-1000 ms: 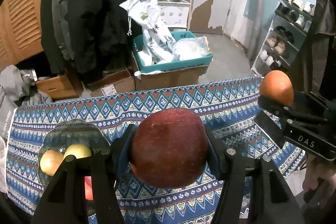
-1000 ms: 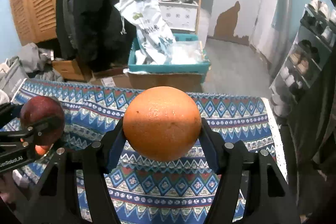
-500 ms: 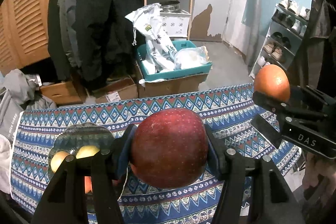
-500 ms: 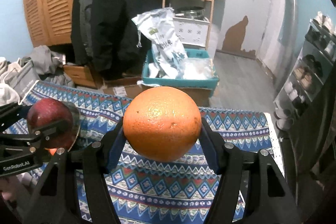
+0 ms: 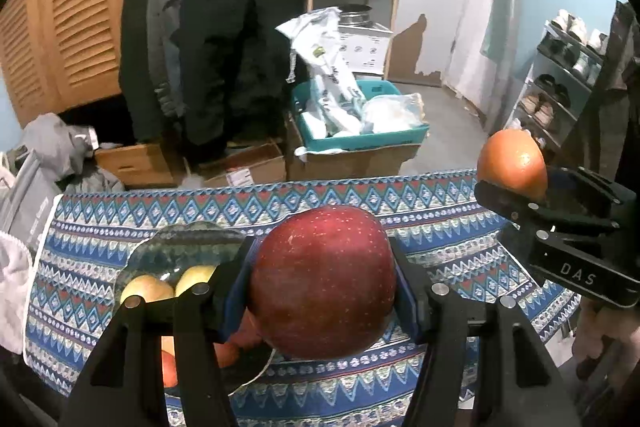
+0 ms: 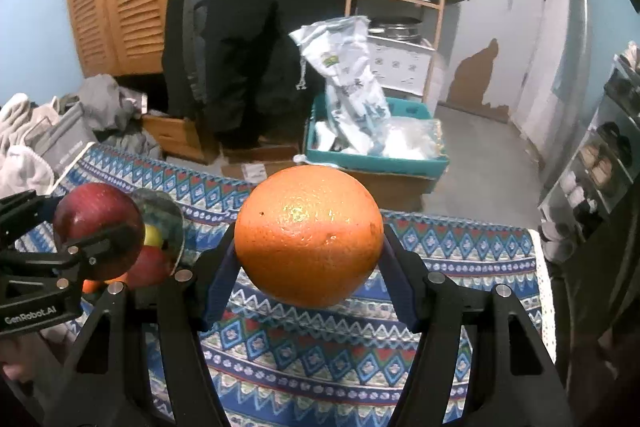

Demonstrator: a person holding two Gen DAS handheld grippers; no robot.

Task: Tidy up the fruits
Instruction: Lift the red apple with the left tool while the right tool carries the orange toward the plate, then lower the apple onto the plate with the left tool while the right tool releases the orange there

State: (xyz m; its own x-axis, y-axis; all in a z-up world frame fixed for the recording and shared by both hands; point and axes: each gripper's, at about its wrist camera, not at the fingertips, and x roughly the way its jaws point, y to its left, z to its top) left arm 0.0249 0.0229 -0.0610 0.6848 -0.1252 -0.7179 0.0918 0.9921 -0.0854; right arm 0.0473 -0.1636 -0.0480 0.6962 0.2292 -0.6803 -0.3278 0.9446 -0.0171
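Above the patterned tablecloth (image 5: 440, 211), the left gripper (image 5: 322, 287) is squeezing a red apple (image 5: 322, 281) between its two fingers (image 5: 236, 291), partly closed around it. The right gripper (image 6: 308, 247) is hugging an orange (image 6: 308, 235) the same way, with its fingers (image 6: 396, 287) pressing on both sides. Both fruits are hanging in the air, not touching the cloth.

A glass bowl (image 5: 188, 247) is sitting on the left part of the cloth, just behind and under the apple. Some yellow apples (image 5: 148, 289) and other red and orange fruit are already lying inside it.

I am guessing the step is carrying the fruits to where they belong. To do it well, each hand should be moving slowly and keeping a gentle, steady squeeze, because round fruit is slippery and likes to roll. The fruit should be coming low before the fingers are letting go, so it is not dropping or bumping the ones in the bowl. The two grippers are near each other, so they should be taking turns.

Neither fruit is really pointing anywhere, since both are almost round and have no clear long side. I cannot see a stem on the apple, so I cannot tell which end is up.
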